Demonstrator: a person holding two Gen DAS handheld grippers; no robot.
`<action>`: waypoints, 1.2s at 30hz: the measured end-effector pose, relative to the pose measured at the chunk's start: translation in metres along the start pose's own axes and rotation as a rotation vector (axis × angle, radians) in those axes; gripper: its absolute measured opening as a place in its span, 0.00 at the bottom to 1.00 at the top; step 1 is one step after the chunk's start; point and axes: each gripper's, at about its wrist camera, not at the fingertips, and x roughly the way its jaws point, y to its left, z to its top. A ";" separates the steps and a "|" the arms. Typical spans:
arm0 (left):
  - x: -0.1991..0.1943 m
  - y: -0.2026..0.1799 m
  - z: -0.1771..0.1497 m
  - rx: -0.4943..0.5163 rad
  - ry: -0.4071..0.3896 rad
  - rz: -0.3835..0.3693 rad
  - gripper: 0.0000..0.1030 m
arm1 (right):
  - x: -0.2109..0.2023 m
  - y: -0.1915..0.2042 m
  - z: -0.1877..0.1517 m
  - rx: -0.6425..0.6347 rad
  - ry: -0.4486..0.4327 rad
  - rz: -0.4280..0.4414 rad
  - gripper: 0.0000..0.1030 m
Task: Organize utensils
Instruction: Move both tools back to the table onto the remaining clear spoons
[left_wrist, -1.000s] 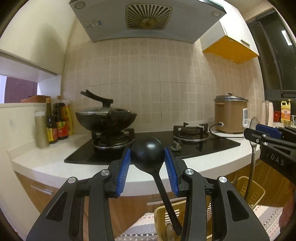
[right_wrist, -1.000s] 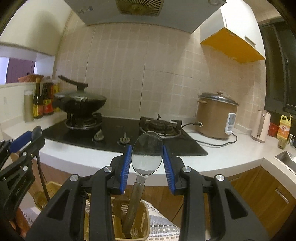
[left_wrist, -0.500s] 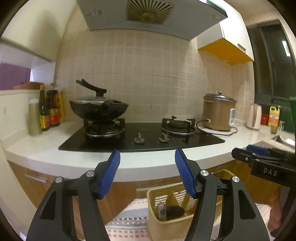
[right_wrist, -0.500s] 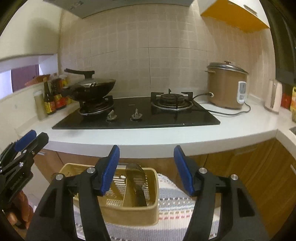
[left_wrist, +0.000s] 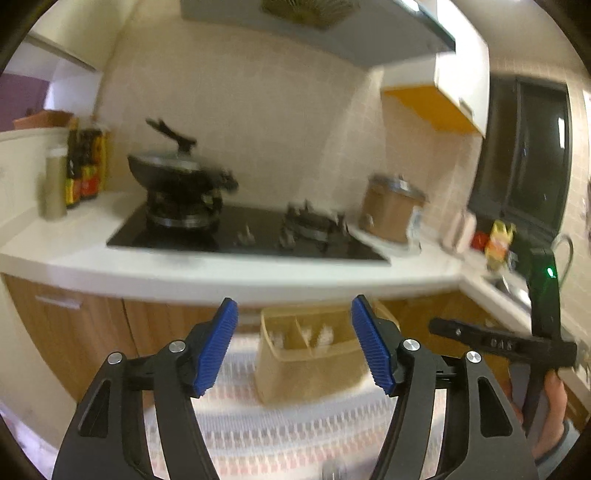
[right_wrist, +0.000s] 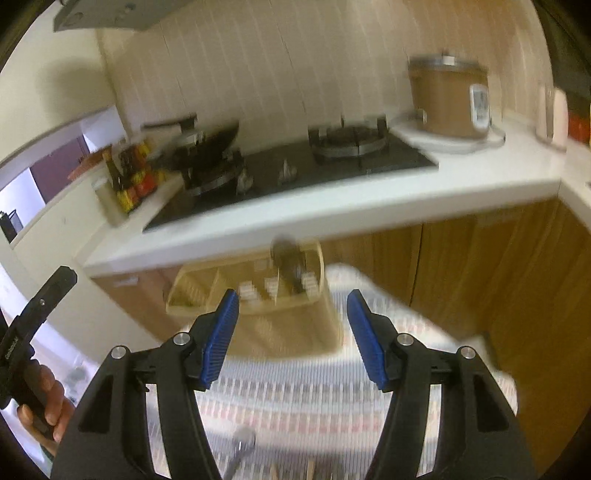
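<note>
Both grippers pulled back from the basket

Since a moment ago both have drawn away, so the one basket (left_wrist: 310, 354) looks farther off. Left gripper (left_wrist: 294, 345) and right gripper (right_wrist: 291, 338) have fingers spread, holding nothing. One dark utensil (right_wrist: 290, 264) stands in the basket's far right compartment, beyond the fingertips
</note>
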 end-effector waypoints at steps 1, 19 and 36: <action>0.000 -0.003 -0.007 0.016 0.048 -0.002 0.61 | 0.002 -0.002 -0.005 0.007 0.032 0.005 0.56; 0.071 -0.015 -0.134 0.014 0.565 0.006 0.60 | 0.050 -0.010 -0.131 -0.066 0.437 -0.025 0.42; 0.110 -0.014 -0.160 -0.028 0.628 0.003 0.59 | 0.060 0.005 -0.183 -0.212 0.482 -0.182 0.24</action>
